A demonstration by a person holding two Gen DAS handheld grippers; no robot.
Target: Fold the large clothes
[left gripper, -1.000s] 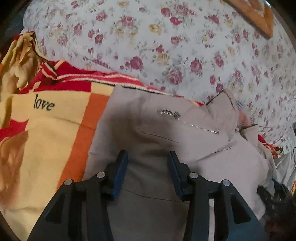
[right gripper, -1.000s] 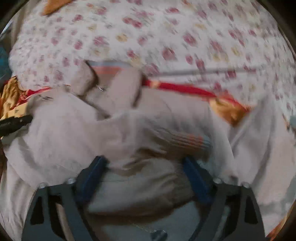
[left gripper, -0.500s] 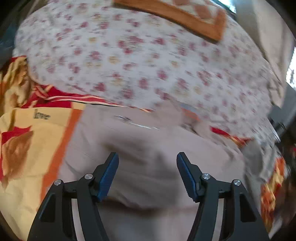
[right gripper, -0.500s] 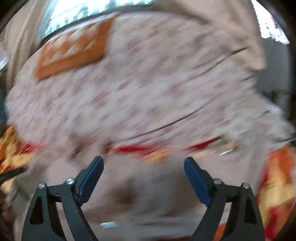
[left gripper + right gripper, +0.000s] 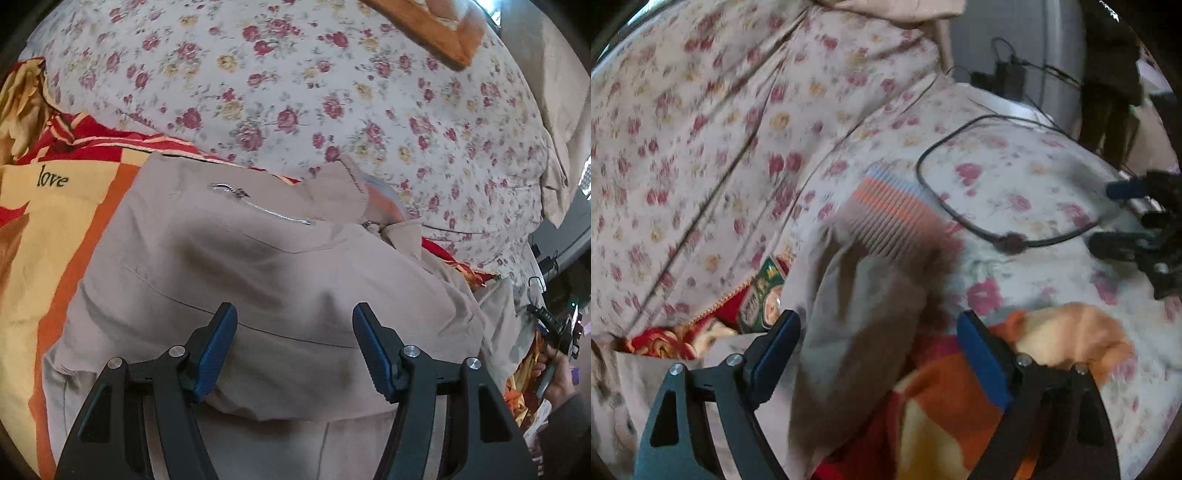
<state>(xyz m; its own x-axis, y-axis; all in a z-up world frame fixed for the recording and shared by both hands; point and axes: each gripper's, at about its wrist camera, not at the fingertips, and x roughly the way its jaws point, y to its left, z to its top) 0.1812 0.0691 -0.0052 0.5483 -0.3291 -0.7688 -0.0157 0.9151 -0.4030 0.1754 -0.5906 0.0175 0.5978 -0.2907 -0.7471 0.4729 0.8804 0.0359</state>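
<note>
A large beige jacket with a silver zip pocket lies partly folded on a red, orange and yellow blanket. My left gripper is open and empty just above the jacket's folded body. In the right wrist view one beige sleeve with an orange and blue striped cuff lies stretched away from me. My right gripper is open with its jaws on either side of that sleeve, not closed on it.
A floral quilt covers the bed behind the jacket. A black cable loop lies on the quilt past the cuff. An orange pillow sits at the far top. The other hand and gripper show at the right edge.
My left gripper has opened wider and pulled back a little from the jacket. My right gripper has swung right, from the jacket's bunched body to over the outstretched sleeve.
</note>
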